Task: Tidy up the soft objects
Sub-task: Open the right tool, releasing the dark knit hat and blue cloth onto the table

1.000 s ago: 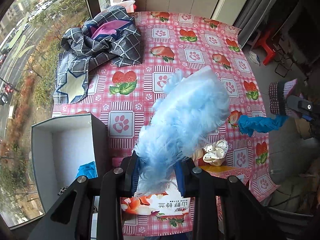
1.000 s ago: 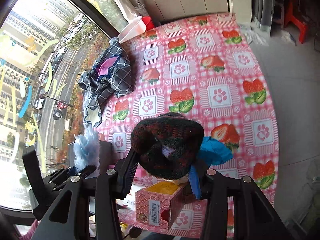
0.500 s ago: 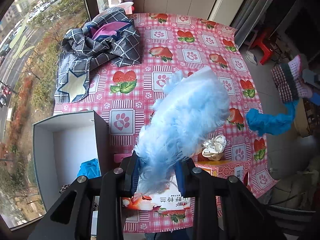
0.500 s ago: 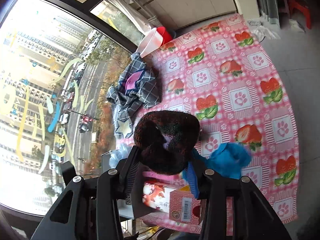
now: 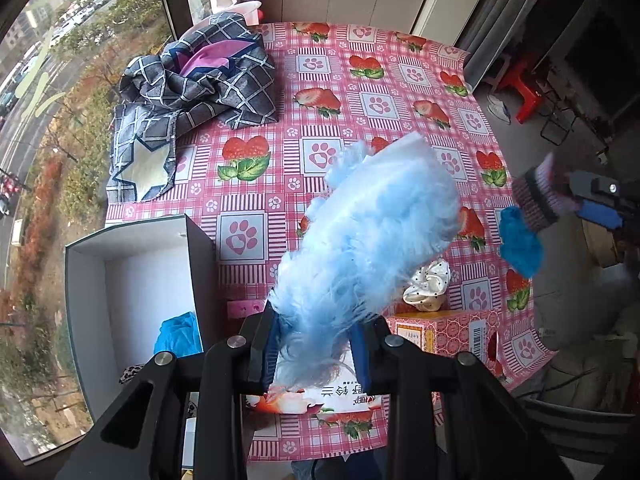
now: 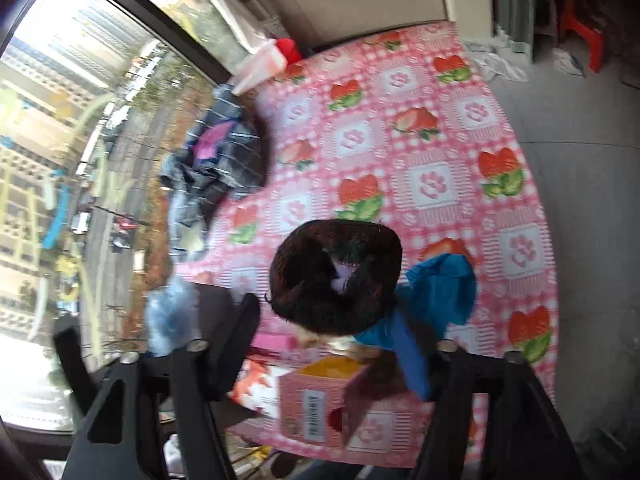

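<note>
Fluffy pale-blue feathery soft item (image 5: 372, 240) sits clamped at its lower end between the blue pads of the left gripper (image 5: 318, 354), its plume rising above the pink strawberry-and-paw-print tablecloth (image 5: 384, 76), beside the open white cardboard box with dark outer walls (image 5: 132, 272) that stands at the tablecloth's near left corner. Inside that box lies a crumpled bright-blue cloth (image 5: 178, 334). Beyond the box, toward the window side of the tablecloth, a dark grey checked garment with a purple patch and a pale star (image 5: 192, 92) lies in a heap. On the other side of the feathery item, a cream polka-dot scrunchie (image 5: 428, 282) rests atop a pink printed carton (image 5: 440, 332) near the tablecloth's front edge. The right gripper (image 6: 334, 320) hangs over the tablecloth's right edge in the left wrist view; its jaws have just been opening and now stand wide, the left finger (image 6: 240, 320) clear of the load. A dark, striped knitted hat (image 6: 336, 272) with a pinkish lining sits between the jaws together with a bright-blue fabric piece (image 6: 440, 288), which drapes over the right finger; the picture is blurred, so whether either pad touches them I cannot tell. Below them the pink carton (image 6: 320, 404) shows its barcode face.
</note>
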The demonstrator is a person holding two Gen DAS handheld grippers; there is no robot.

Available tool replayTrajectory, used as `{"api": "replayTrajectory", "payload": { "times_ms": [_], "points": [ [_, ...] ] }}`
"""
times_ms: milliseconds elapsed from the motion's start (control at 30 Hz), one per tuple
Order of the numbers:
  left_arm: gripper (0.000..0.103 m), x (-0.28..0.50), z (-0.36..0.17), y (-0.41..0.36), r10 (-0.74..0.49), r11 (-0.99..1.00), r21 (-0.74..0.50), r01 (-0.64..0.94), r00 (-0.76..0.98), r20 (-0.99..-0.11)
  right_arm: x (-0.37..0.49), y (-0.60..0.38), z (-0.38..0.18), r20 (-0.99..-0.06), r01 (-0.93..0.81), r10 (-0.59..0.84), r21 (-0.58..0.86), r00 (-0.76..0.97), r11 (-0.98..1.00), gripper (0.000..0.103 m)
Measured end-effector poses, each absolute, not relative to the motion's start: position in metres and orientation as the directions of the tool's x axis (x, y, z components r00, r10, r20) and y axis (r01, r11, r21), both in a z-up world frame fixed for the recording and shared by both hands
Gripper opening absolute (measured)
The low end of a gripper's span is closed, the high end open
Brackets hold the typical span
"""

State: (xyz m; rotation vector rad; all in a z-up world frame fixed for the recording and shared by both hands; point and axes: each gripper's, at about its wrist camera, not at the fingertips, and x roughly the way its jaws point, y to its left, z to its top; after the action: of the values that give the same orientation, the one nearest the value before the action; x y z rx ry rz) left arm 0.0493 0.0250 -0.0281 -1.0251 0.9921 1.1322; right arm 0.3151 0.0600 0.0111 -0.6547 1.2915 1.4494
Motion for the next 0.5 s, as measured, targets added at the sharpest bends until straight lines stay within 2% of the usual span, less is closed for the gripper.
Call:
{"api": "replayTrajectory", "payload": {
  "times_ms": [267,367,500],
  "points": [
    [0.033,0.05,-0.037,0.024,0.192,0.122,-0.114,-0.986,0.137,-0.972,0.378,0.05,-0.057,-0.957,-0.893,0.192,0.273,-0.216,0.357,0.088],
    [0.033,0.055,-0.042,0.026,0.179,0.128,-0.107,-0.986,0.129,-0.975,0.385,0.053,-0.082,-0.978,-0.906,0.123,0.202,-0.167,0.373,0.088],
    [0.033,0.061,-0.048,0.026,0.158,0.129,-0.089,-0.988,0.109,-0.981,0.38,0.064,-0.117,-0.981,-0.92,0.056,0.193,-0.185,0.341,0.088]
  ]
}}
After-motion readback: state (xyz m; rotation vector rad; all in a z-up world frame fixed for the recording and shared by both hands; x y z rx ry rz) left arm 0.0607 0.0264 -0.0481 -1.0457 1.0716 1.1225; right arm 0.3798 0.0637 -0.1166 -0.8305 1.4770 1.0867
